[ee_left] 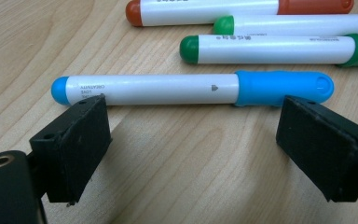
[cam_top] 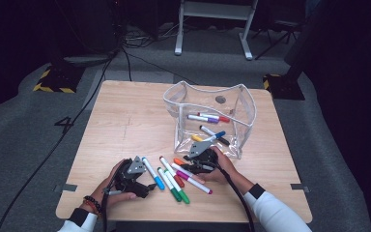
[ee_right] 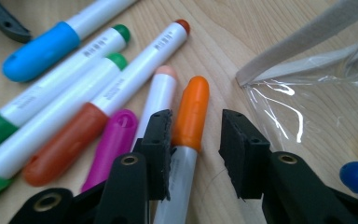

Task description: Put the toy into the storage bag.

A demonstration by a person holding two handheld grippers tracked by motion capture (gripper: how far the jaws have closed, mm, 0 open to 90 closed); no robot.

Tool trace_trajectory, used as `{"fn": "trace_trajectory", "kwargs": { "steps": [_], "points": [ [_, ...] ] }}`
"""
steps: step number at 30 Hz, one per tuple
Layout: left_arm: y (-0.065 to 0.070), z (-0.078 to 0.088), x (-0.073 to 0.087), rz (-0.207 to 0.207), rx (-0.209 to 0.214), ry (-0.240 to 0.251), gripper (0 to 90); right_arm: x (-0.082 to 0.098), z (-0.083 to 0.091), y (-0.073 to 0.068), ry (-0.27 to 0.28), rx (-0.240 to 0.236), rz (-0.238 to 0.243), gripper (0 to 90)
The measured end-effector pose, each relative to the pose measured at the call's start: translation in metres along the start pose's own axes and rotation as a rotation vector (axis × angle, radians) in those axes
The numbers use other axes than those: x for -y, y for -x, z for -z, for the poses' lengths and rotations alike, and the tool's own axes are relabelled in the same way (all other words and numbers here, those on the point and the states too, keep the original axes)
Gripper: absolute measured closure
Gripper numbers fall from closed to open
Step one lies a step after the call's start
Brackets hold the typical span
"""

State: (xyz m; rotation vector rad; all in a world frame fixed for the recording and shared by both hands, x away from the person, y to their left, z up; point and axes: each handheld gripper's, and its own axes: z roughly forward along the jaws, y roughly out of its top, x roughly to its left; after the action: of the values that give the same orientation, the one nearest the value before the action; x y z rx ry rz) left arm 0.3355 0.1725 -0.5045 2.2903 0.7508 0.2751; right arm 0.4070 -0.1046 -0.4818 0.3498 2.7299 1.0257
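Item, right gripper (ee_right: 193, 126): jaws narrowed around the orange marker (ee_right: 190, 116) with the cap between the pads; the left pad sits against the cap, a sliver of table shows before the right pad, so no firm clamp is visible. The marker's barrel runs down out of the bottom edge, its far end cut off. In the high view the orange marker (cam_top: 179, 161) lies on the wooden table (cam_top: 125, 121), just in front of the clear pouch (cam_top: 211, 118), mostly hidden beneath the gripper body. Item, left gripper (ee_left: 193, 135): jaws wide, nothing between them — the blue marker (ee_left: 191, 88) lies crosswise just beyond the pads, apart from them. Item, loose markers beside it: two green markers (ee_left: 270, 49), a red-brown marker (ee_left: 237, 9) cut off at the top edge, a magenta marker (ee_right: 112, 140) partly behind the right gripper's left jaw. Item, pouch contents: several markers lying inside, colours blurred through the plastic. Print on the barrels too small to read.
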Motion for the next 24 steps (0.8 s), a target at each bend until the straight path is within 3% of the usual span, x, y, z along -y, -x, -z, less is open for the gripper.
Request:
{"fn": "trace_trajectory", "kwargs": {
  "steps": [4,7,12,16,24],
  "points": [
    [0.000,0.000,0.000,-0.001,0.002,0.001,10.2,-0.001,-0.009,0.005,-0.030,0.008,-0.010,64.5],
    [0.000,0.000,0.000,0.000,0.001,0.001,10.2,0.002,-0.009,0.009,-0.017,-0.014,-0.053,65.2],
    [0.000,0.000,0.000,-0.001,0.000,0.001,10.2,0.010,-0.004,0.015,-0.014,-0.048,-0.088,74.0],
    [0.000,0.000,0.000,-0.001,0.001,0.002,10.2,0.016,0.000,0.017,0.002,-0.052,-0.077,74.9],
    [0.000,0.000,0.000,-0.001,0.000,0.001,10.2,0.030,0.016,0.015,-0.023,-0.032,-0.058,75.1]
  ]
}}
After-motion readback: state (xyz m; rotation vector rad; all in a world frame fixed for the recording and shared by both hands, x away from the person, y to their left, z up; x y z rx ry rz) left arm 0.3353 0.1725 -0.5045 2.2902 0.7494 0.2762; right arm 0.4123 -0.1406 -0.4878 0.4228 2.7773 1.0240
